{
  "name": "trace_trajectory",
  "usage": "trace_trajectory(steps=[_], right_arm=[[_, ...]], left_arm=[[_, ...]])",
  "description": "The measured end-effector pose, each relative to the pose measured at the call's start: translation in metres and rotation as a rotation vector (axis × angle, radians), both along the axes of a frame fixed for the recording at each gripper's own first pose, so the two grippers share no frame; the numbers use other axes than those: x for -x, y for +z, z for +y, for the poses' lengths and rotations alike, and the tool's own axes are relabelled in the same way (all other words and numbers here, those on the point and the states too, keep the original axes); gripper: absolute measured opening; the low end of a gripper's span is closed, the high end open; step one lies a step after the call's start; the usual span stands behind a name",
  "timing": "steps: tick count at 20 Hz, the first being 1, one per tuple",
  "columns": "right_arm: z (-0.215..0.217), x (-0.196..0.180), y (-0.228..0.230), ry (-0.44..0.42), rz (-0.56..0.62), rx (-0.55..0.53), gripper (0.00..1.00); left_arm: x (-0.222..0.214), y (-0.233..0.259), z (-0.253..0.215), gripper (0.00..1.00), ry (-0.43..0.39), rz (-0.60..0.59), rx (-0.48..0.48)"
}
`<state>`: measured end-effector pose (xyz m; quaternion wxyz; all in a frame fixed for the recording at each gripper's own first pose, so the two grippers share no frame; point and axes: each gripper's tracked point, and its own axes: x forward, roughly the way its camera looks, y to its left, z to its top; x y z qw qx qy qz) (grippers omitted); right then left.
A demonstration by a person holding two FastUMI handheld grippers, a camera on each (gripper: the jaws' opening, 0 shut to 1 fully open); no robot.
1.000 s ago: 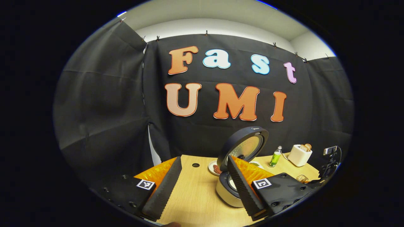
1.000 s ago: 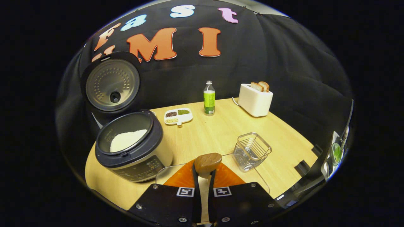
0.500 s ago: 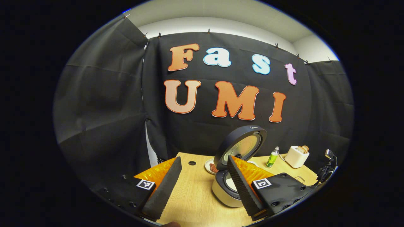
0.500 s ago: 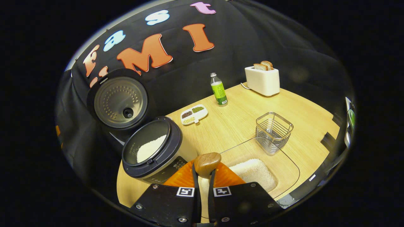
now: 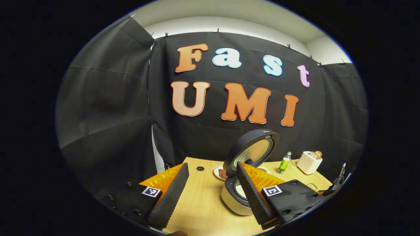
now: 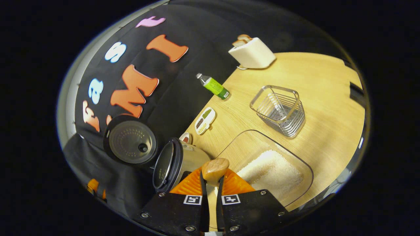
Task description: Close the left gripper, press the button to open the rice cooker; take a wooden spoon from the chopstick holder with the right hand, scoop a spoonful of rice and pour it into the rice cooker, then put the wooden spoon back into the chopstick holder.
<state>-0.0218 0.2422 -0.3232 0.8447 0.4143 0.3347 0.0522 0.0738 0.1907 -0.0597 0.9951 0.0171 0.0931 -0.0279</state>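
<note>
Left gripper view: the left gripper (image 5: 210, 190) is hanging released over the table (image 5: 203, 209), barely shifted, the open cooker (image 5: 241, 193) behind its finger.

Right gripper view: the right gripper (image 6: 210, 193), clenched on the spoon (image 6: 215, 167), is rolling further; the rice tray (image 6: 272, 170) now lies just ahead, holder (image 6: 279, 109) beyond.

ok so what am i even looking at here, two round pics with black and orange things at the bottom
Those are two hand-held grippers; a person carries one in each hand, and each has a fisheye camera looking along its fingers. The left gripper view shows the left gripper, open and empty, above a wooden table. The right gripper view shows the right gripper, shut on a wooden spoon. On the table stand a rice cooker with its lid up, a clear tray of rice, a wire chopstick holder, a green bottle, a toaster and a small dish of grains.
</note>
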Motion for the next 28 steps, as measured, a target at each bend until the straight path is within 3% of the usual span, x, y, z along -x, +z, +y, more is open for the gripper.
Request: trace_trajectory(steps=[6, 7, 9, 14, 20, 23, 28], right_arm=[[-0.014, 0.007, 0.002, -0.071, 0.042, -0.23, 0.08], [-0.017, 0.008, 0.004, -0.082, 0.044, -0.261, 0.07], [-0.022, 0.011, 0.007, -0.096, 0.05, -0.307, 0.07], [-0.032, 0.015, 0.025, -0.112, 0.052, -0.384, 0.08], [-0.038, 0.011, 0.054, -0.118, 0.046, -0.452, 0.07], [-0.039, 0.009, 0.081, -0.093, 0.036, -0.464, 0.07], [-0.037, -0.005, 0.128, -0.075, 0.006, -0.484, 0.07]], left_arm=[[-0.001, 0.001, -0.01, 0.94, -0.005, -0.002, 0.006], [-0.001, 0.001, -0.01, 0.97, -0.007, -0.001, 0.005], [-0.001, 0.002, -0.015, 0.94, -0.01, -0.004, 0.005], [0.0, 0.007, -0.026, 0.97, -0.018, -0.017, 0.012], [-0.002, 0.011, -0.038, 0.93, -0.02, -0.033, -0.001], [-0.003, 0.011, -0.043, 1.0, -0.02, -0.04, 0.002], [-0.002, 0.014, -0.049, 0.97, -0.014, -0.053, 0.001]])
